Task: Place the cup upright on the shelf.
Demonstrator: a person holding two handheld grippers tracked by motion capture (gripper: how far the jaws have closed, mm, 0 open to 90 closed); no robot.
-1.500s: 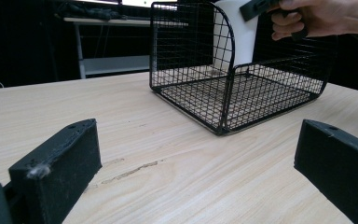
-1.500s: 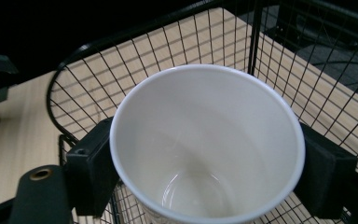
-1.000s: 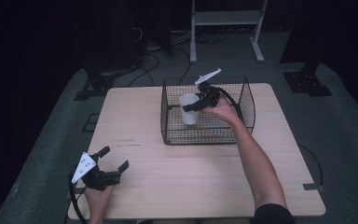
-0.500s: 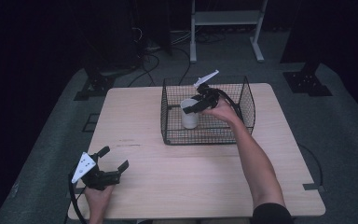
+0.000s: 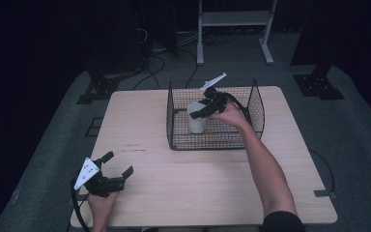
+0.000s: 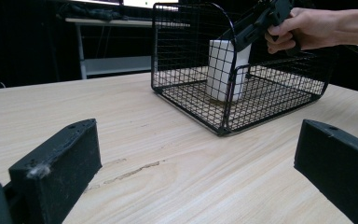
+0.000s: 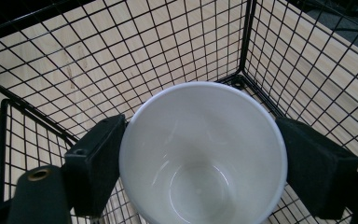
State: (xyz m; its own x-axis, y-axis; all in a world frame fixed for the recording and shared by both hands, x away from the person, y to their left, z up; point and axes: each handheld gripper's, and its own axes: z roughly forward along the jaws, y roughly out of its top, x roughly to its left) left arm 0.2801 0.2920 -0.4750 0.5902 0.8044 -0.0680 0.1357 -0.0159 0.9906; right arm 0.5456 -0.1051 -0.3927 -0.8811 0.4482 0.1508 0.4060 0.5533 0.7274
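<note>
A white cup (image 5: 196, 123) stands upright in the left part of a black wire basket (image 5: 214, 143) at the back middle of the table. My right gripper (image 5: 198, 111) reaches into the basket from above and is shut on the cup's rim. In the right gripper view the cup (image 7: 204, 144) sits between the two jaws over the basket's mesh (image 7: 168, 46). My left gripper (image 5: 118, 163) rests open and holds nothing near the table's front left corner. In the left gripper view the left gripper (image 6: 196, 154) faces the basket (image 6: 186, 95), the cup (image 6: 221, 70) and the right gripper (image 6: 248, 33).
The wooden table (image 5: 188, 188) lies bare between the basket and the front edge. A white metal stand (image 5: 234, 21) and cables are on the dark floor behind the table. The person's right forearm (image 5: 265, 169) crosses the table's right half.
The right gripper has lowered the cup deeper into the basket. The left gripper has stayed in place.
</note>
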